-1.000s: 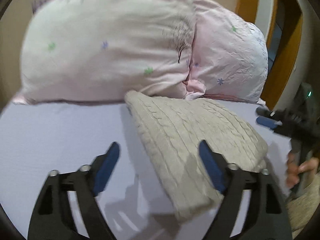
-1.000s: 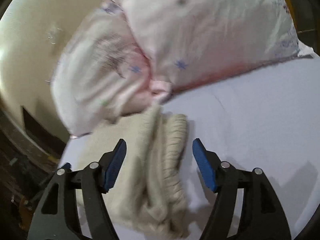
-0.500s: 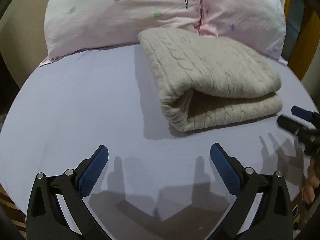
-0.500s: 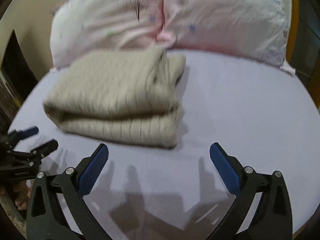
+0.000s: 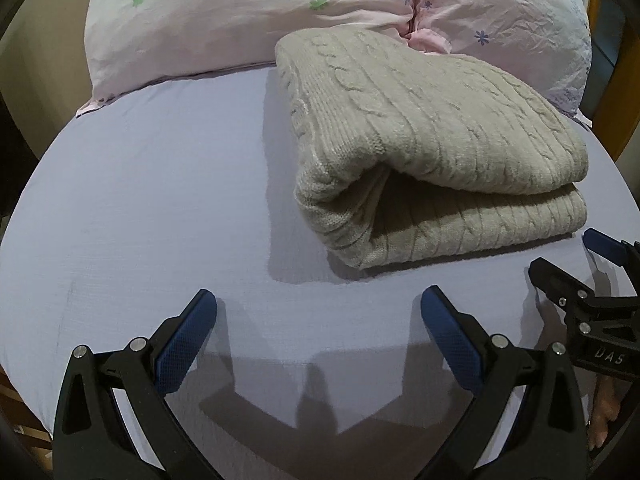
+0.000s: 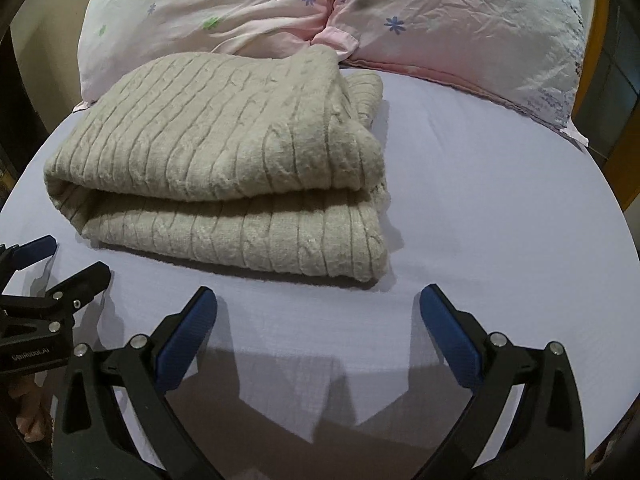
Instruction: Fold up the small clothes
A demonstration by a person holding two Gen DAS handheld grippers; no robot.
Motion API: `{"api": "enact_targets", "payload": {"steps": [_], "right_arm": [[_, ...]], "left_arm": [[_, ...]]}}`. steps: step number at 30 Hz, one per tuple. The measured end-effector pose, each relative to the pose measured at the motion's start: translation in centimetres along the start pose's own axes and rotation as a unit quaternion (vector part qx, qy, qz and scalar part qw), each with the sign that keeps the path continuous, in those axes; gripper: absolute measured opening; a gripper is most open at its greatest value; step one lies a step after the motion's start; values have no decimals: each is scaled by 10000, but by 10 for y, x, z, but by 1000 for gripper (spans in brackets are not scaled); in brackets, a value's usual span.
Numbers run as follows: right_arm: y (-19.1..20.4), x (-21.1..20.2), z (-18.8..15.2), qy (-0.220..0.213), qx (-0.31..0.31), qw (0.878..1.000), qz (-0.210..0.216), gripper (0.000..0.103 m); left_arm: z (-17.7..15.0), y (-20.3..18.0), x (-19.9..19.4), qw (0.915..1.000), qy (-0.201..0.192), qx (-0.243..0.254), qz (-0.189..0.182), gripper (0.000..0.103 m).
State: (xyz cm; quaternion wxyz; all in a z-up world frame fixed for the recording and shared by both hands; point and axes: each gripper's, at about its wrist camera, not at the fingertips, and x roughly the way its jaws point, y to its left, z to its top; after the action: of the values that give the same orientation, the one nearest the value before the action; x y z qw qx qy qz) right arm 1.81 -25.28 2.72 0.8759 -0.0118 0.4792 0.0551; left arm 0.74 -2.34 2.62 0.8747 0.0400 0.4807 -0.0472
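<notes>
A beige cable-knit sweater lies folded in a thick stack on the lilac bed sheet, its far edge against the pillows. It also shows in the right wrist view. My left gripper is open and empty, low over the sheet in front of the sweater's left end. My right gripper is open and empty, in front of the sweater's right end. Each gripper shows at the edge of the other's view: the right one, the left one.
Two pink floral pillows lean at the head of the bed behind the sweater. A wooden frame stands at the right edge. Bare sheet lies to the sweater's right.
Both grippers have pulled back from the sweater toward the near edge of the bed. The sweater now lies folded and untouched in front of them.
</notes>
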Motion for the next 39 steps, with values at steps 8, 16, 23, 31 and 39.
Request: {"api": "enact_targets", "payload": {"steps": [8, 16, 23, 31, 39], "right_arm": [[3, -6, -9, -118, 104, 9998, -83, 101], [3, -6, -9, -126, 65, 9999, -49, 101], [4, -5, -9, -125, 21, 9999, -12, 101], [5, -5, -9, -127, 27, 9999, -16, 101], [5, -5, -9, -127, 28, 9999, -16, 101]], "left_arm": [[3, -1, 2, 10000, -27, 32, -29, 102], [2, -2, 2, 9998, -192, 6, 7, 102], [2, 0, 3, 9998, -199, 8, 4, 102], [2, -1, 2, 9998, -201, 6, 5, 102], [2, -1, 2, 9998, -202, 4, 6, 102]]}}
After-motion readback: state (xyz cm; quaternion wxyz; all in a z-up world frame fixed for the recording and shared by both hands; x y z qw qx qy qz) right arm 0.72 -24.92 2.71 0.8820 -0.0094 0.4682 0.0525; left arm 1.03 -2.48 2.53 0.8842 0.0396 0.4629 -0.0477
